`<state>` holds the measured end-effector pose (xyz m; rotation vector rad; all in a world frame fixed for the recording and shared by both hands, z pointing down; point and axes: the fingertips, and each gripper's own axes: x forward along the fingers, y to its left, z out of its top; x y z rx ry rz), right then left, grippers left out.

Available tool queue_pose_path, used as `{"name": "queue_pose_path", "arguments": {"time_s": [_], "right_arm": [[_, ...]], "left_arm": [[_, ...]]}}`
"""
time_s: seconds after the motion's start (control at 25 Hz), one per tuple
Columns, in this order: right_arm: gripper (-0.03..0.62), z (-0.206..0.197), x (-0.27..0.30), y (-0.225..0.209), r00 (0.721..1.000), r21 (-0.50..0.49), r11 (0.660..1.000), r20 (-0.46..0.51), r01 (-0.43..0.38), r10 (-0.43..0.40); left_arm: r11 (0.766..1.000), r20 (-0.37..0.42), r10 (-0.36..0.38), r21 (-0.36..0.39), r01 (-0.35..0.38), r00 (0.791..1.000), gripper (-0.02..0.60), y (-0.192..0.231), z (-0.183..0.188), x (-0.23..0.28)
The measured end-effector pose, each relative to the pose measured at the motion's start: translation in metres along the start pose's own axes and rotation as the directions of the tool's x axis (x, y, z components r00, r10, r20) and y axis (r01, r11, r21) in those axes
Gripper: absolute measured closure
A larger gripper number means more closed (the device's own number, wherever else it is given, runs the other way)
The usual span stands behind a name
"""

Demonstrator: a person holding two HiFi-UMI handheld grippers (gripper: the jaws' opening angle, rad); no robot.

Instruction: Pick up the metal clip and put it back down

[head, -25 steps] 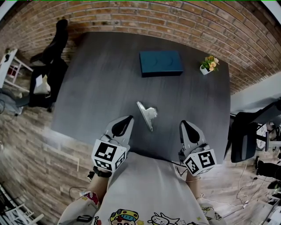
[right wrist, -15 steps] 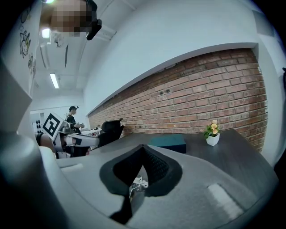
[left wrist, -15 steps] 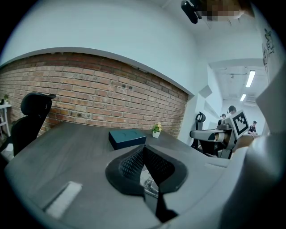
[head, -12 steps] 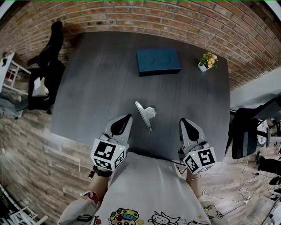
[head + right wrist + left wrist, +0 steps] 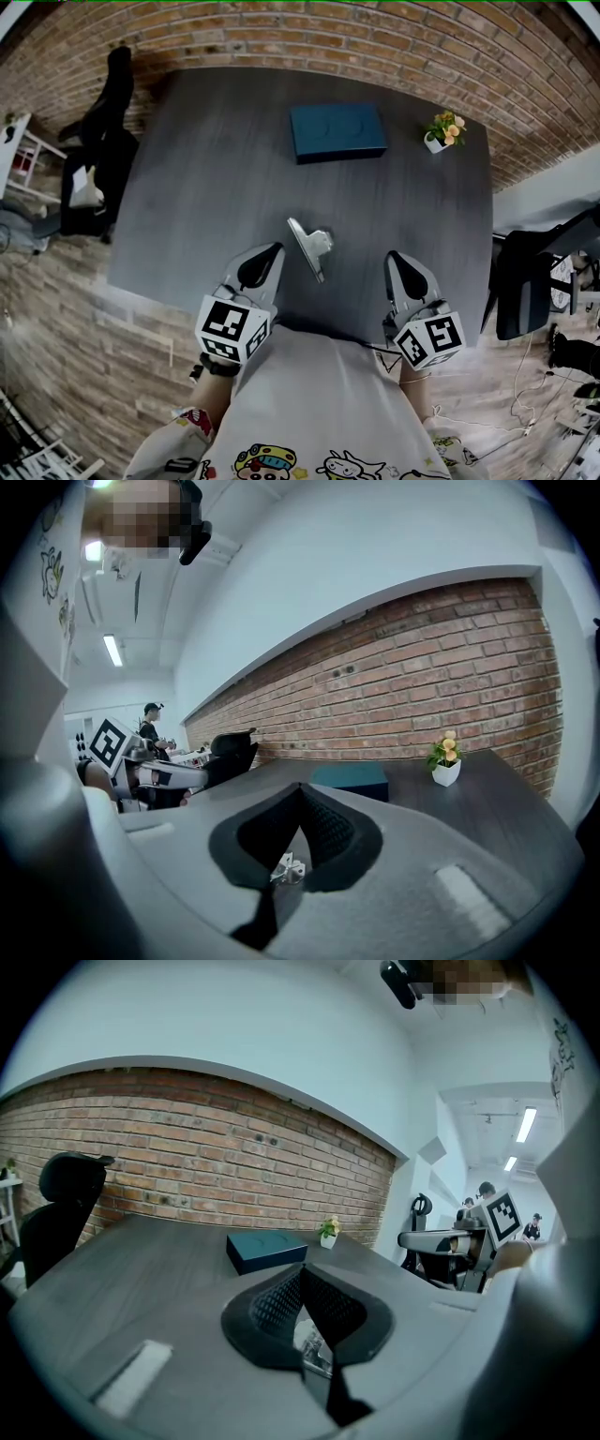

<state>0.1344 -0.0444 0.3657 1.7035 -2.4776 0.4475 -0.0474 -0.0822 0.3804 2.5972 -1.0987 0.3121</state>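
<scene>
Both hands are parked low in front of the person's body, one gripper each, at the near edge of the table (image 5: pixel 206 169). They point forward across it with the noses tipped slightly down. The left gripper (image 5: pixel 274 250) sits over the near edge left of centre, and the right gripper (image 5: pixel 392 258) mirrors it right of centre. Neither touches the tabletop as far as I can tell.

Claws: both are fully closed, pads pressed tip to tip with nothing pinched between them. Each gripper's own view shows the black jaws meeting in a point, and the pads have a fine mesh-like texture. The bodies are smooth grey plastic, with a white cube of black square markers at the back.

The metal clip (image 5: pixel 312 246) lies on the table, a bit nearer the front edge than the middle, and ahead of the gap between the two claws. Nothing touches it. It's shiny bare steel: a long flat blade with folded handles sticking out to one side.

The tabletop is dark grey with a wood grain. A flat dark teal box (image 5: pixel 337 131) sits toward the table's far side, and a tiny white pot of yellow-orange flowers (image 5: pixel 442 133) near its far right corner.
</scene>
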Motion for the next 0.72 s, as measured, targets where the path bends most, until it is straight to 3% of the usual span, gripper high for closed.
{"name": "queue_pose_path", "arguments": {"time_s": [0.72], "right_arm": [[0.594, -0.0007, 0.0030, 0.0032, 1.000, -0.001, 1.000, 0.008, -0.013, 0.013]], "left_arm": [[1.000, -0.007, 0.007, -0.003, -0.007, 1.000, 0.569, 0.0007, -0.0027, -0.0003]]}}
